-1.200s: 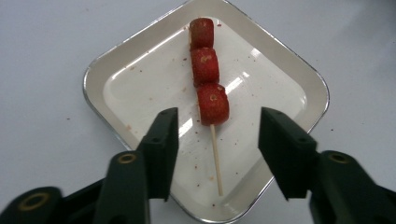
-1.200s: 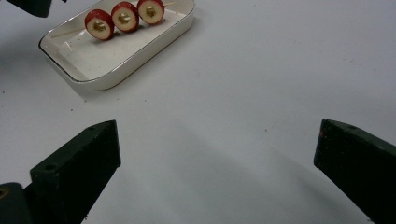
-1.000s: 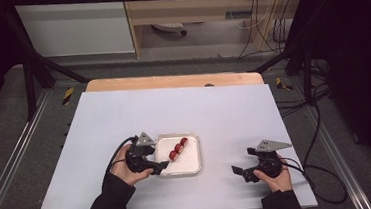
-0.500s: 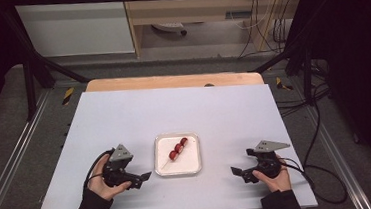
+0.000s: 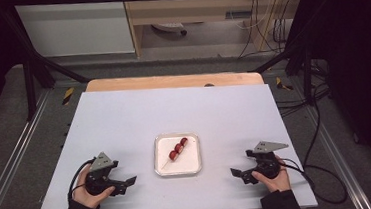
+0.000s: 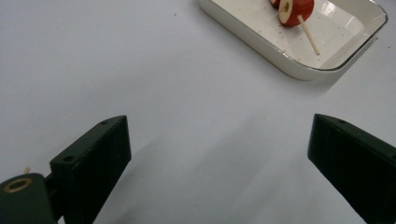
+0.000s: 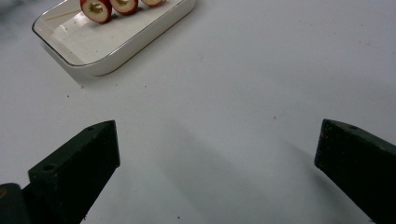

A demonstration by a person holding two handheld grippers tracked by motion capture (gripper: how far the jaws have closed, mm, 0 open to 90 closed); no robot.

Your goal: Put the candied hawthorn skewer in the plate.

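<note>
Where grey floor surrounds it, the white table (image 5: 174, 115) bears a tray (image 5: 194, 161).

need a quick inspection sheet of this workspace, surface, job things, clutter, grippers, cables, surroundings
surface: pale table top, a few small specks seen in the gripper views, wooden strip along the far edge
job's things: white tray near the front middle; skewer with three red pieces lies inside it, stick end toward the left gripper
clutter: nothing seen
grippers: left gripper open, nothing between the jaws, on the table left of the tray; right gripper open, nothing between the jaws, right of the tray; both apart from the tray
cables: one black cable loops off the table's right edge from the right gripper; more cables hang at the back
surroundings: black frame, grey floor, cabinets behind
</note>
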